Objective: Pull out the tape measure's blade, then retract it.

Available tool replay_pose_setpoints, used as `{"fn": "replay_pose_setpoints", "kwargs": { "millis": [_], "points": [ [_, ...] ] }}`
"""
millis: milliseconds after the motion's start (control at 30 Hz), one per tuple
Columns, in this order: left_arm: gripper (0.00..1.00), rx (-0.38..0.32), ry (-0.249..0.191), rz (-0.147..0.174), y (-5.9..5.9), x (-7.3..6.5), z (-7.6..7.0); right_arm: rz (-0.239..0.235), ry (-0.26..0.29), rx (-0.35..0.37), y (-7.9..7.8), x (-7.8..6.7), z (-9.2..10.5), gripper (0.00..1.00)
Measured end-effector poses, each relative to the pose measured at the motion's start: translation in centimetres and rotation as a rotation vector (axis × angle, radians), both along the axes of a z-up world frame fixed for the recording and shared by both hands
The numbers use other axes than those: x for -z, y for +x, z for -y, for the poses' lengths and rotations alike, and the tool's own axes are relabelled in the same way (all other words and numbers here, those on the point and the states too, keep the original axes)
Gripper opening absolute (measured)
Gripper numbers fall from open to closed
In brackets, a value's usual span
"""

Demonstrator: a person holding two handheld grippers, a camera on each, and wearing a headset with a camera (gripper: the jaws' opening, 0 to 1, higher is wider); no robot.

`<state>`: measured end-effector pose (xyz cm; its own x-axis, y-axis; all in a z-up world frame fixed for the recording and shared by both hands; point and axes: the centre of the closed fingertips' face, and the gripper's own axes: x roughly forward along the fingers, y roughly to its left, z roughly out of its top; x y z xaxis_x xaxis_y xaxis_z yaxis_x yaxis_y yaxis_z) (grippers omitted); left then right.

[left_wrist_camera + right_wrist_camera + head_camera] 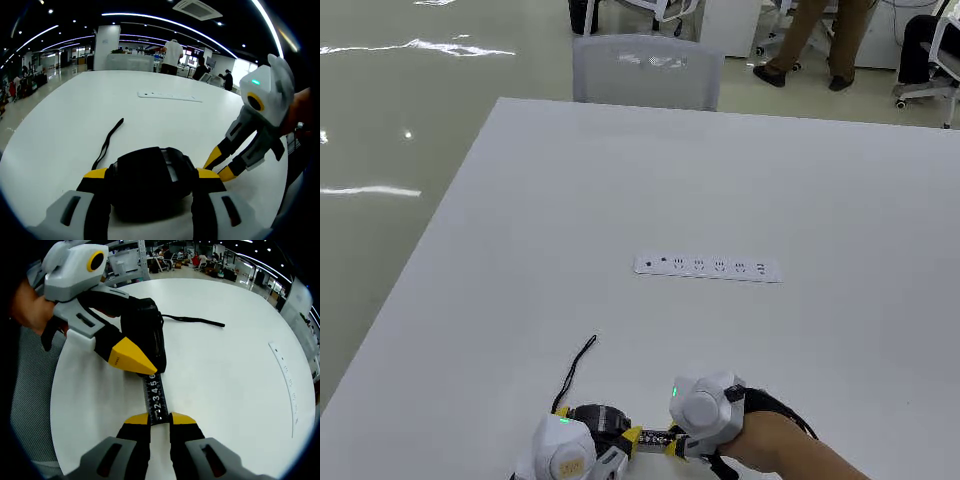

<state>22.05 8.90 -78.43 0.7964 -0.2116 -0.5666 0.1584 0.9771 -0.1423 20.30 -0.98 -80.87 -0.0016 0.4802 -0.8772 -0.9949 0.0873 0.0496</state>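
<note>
A black tape measure (150,180) rests on the white table, and my left gripper (150,176) is shut on its case from both sides. Its black wrist strap (107,142) trails off across the table. In the right gripper view the case (145,332) sits ahead, with a short stretch of black blade (156,397) with white numbers out of it. My right gripper (160,419) is shut on the blade's end. In the head view both grippers sit at the near table edge, left (605,462) and right (672,442), with the case (600,418) and blade (654,437) between them.
A white power strip (708,267) lies flat mid-table, well beyond the grippers. A grey chair (645,70) stands at the far table edge. People stand and sit in the background. The table (620,200) stretches wide ahead.
</note>
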Motion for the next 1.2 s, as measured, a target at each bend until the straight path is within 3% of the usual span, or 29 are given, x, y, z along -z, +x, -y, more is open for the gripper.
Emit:
{"fn": "replay_pose_setpoints", "kwargs": {
  "millis": [600,833,1067,1200],
  "points": [
    [0.62,0.003,-0.002,0.008,-0.2,-0.4,0.2,-0.005,0.022,-0.002,-0.1,0.3,-1.5,0.14],
    [0.62,0.002,-0.003,0.007,-0.4,-0.6,0.2,0.006,0.038,-0.015,-0.3,0.4,-3.2,0.14],
    [0.62,0.002,-0.006,0.007,-0.3,-0.6,0.2,-0.013,0.060,0.001,-0.2,0.7,-3.9,0.14],
    [0.62,0.004,-0.007,0.008,-0.3,-0.5,0.2,0.005,0.065,-0.030,-0.3,0.5,-4.5,0.14]
  ]
}}
